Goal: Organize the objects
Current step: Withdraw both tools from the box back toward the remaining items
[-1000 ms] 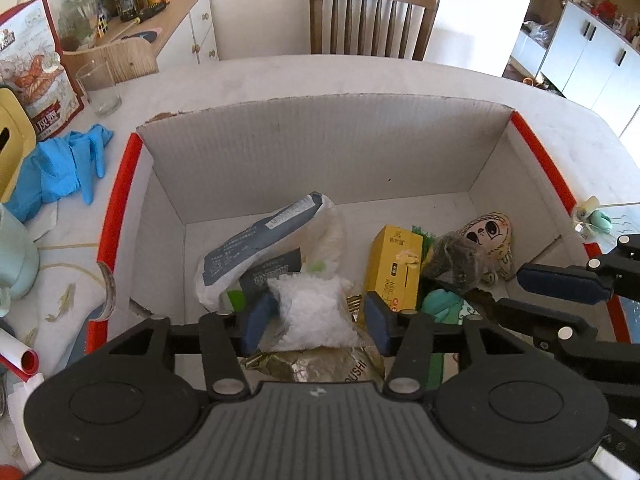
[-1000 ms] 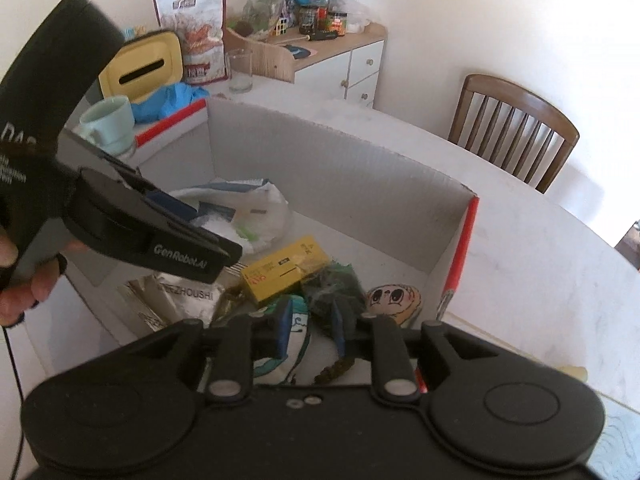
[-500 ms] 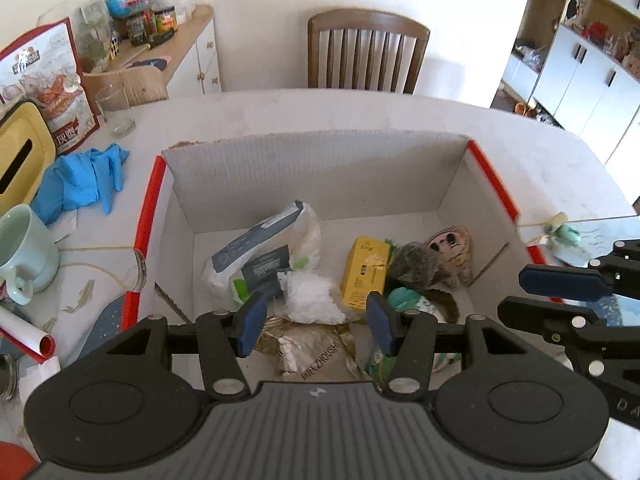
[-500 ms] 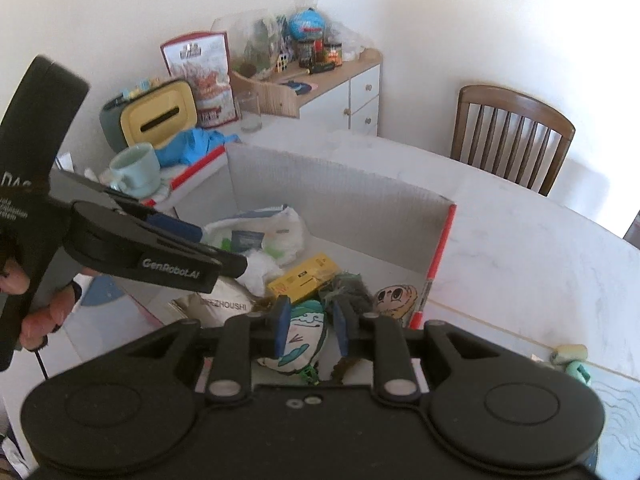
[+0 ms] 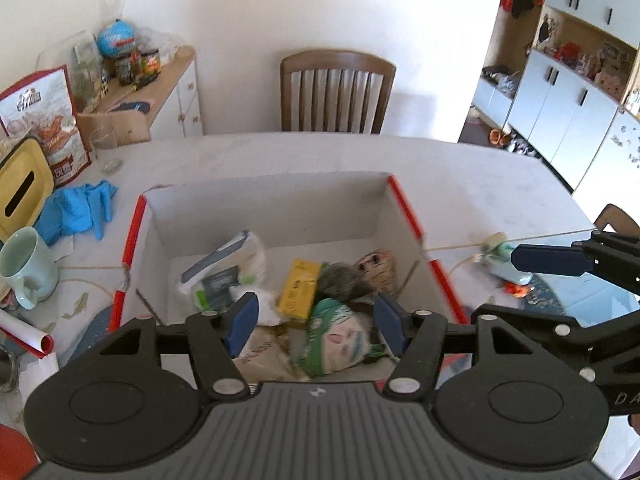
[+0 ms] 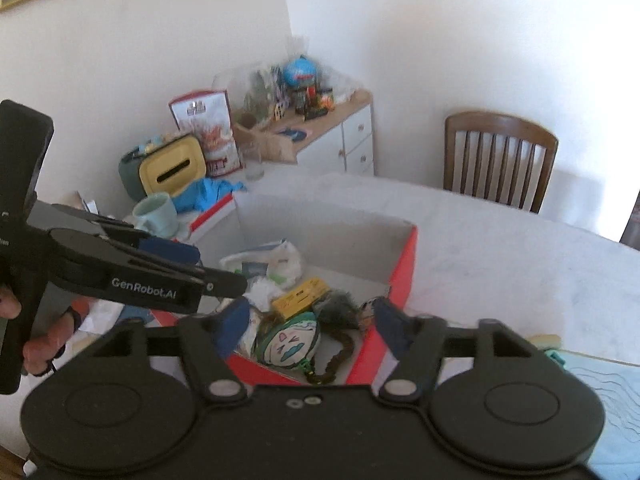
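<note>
White table carries one red-edged cardboard box with one yellow carton, two face pouches; left gripper and right gripper both spread wide, empty.

"GenRobot.AI" is printed in white on the left gripper.

both tools raised above box | right tool opened, empty
</note>
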{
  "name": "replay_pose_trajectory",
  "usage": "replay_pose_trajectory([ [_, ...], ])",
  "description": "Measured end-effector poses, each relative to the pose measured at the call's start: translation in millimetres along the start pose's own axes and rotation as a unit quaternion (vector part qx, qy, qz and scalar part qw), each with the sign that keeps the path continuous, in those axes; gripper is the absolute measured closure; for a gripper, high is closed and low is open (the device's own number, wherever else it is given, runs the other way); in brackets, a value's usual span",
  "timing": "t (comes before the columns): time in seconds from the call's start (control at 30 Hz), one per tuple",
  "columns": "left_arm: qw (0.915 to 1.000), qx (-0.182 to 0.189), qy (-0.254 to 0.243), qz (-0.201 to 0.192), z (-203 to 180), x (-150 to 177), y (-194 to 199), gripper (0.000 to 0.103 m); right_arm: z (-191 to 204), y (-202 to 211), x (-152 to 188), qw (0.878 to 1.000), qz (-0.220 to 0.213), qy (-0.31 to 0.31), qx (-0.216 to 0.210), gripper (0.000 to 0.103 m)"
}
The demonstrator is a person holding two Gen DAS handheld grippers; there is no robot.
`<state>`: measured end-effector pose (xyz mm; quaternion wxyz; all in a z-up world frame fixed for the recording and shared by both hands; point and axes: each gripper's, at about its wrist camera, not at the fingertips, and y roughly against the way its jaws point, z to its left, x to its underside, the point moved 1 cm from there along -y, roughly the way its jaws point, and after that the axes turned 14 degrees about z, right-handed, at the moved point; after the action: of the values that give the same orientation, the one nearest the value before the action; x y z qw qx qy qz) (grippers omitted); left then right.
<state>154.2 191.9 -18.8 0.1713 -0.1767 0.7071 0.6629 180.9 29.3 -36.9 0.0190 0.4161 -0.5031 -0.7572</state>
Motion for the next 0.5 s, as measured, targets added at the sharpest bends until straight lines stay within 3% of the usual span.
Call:
replay_pose_trajectory([
  [0.17, 1.0, 0.007, -0.001, -0.003, -24.1, 6.2, 8.8, 0.031, -13.2, 18.3, 10.9, 1.0, -0.007, -0.004, -0.001, 0.033],
  [0.5, 0.9998, 0.014, -0.01, -0.009, -77.9, 12.9, 7.5, 0.02, -68.0, 53.8, 47.9, 0.999, -0.017, -0.047, 0.013, 0.018],
])
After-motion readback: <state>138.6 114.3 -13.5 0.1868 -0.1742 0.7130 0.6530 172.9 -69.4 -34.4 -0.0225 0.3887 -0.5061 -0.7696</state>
